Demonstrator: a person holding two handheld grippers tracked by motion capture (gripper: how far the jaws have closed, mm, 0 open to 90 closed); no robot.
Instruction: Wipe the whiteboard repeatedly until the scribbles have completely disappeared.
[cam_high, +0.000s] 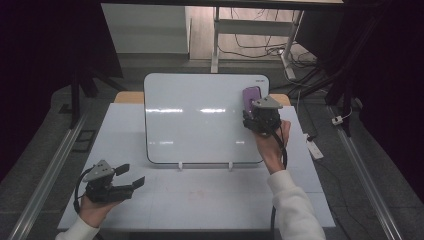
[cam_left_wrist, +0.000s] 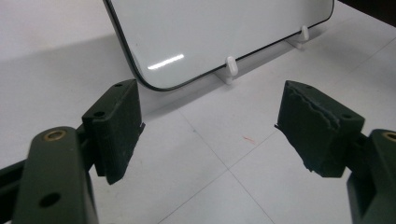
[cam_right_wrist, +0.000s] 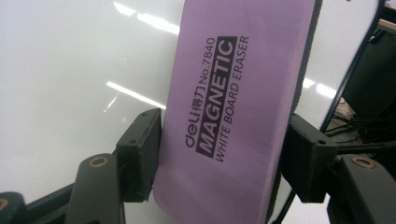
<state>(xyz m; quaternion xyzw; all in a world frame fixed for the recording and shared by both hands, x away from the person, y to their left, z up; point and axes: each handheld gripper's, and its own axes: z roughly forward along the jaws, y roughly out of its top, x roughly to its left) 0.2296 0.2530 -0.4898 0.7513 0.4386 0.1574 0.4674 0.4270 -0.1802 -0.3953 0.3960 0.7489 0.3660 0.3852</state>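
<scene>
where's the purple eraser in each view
High view: the purple eraser lies against the upper right of the whiteboard, at the right gripper.
Left gripper view: the board's lower corner, no eraser.
Right gripper view: the eraser stands centre frame between the jaws, flat on the board.
Shared landmark: the whiteboard.

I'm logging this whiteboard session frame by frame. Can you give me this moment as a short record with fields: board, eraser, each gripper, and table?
board: whiteboard propped on the table on two small white pegs, surface wiped clean
eraser: purple magnetic eraser lying against the board near its upper right corner
right gripper: right gripper at the eraser, one jaw on each long side of it, pads touching its edges
left gripper: left gripper off to the left in front of the board, jaws apart, nothing between them
table: white table, bare in front of the board
</scene>
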